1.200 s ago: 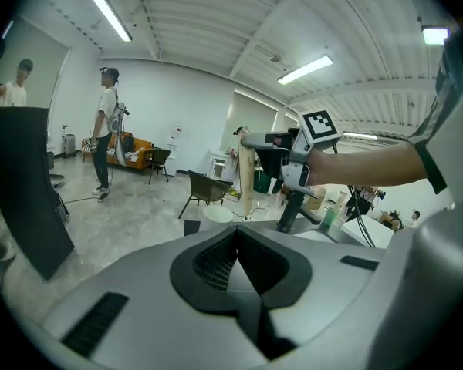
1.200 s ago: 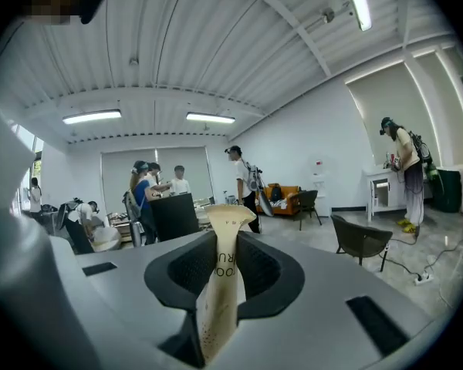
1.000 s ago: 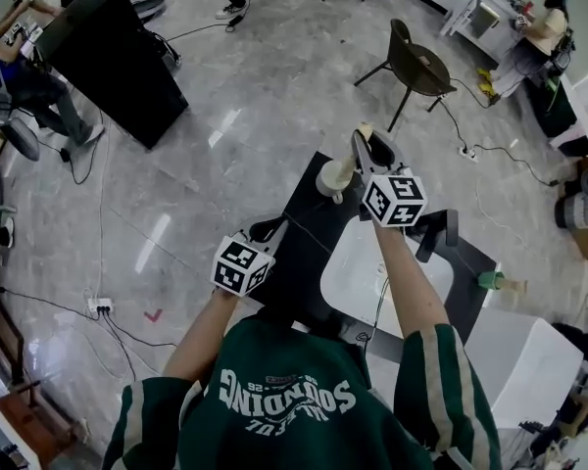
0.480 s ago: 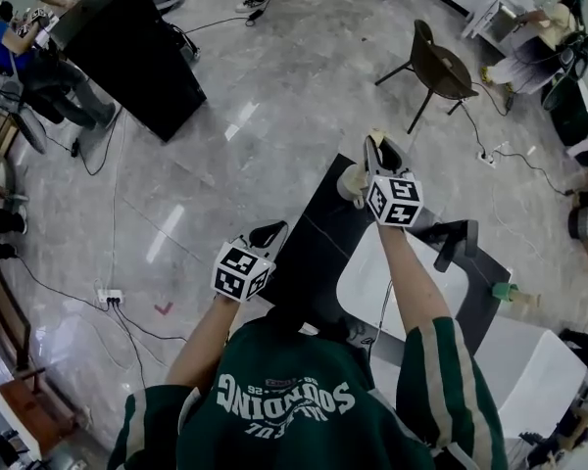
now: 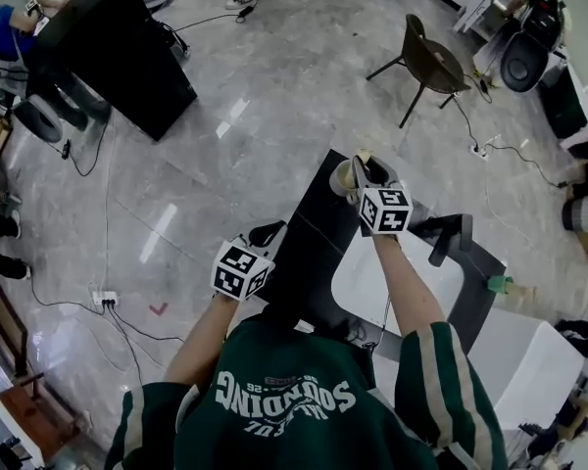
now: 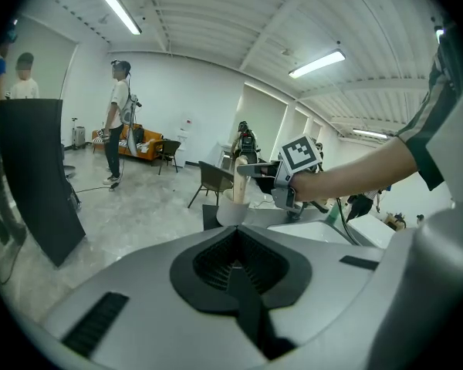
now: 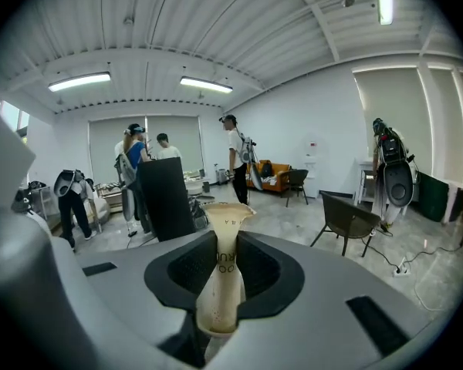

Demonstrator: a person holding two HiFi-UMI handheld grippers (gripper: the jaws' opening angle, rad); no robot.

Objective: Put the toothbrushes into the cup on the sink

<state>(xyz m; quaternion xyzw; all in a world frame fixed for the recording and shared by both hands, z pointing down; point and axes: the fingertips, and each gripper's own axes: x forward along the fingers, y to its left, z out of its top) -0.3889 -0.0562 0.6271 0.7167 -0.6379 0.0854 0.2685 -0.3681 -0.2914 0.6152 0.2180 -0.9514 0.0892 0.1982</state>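
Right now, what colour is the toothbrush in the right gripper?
Cream toothbrush, clearest in the right gripper view.

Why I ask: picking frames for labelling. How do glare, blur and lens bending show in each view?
Head view: pale glare streaks on the glossy floor, lines bowed toward the edges, otherwise sharp. Left gripper view: black rounded corners, ceiling lamp blown white. Right gripper view: same round bending; the toothbrush between the jaws looks slightly soft at its near end, room behind clear.

Green sweatshirt [image 5: 284,429], white lettering, cream-striped sleeves [image 5: 431,365]
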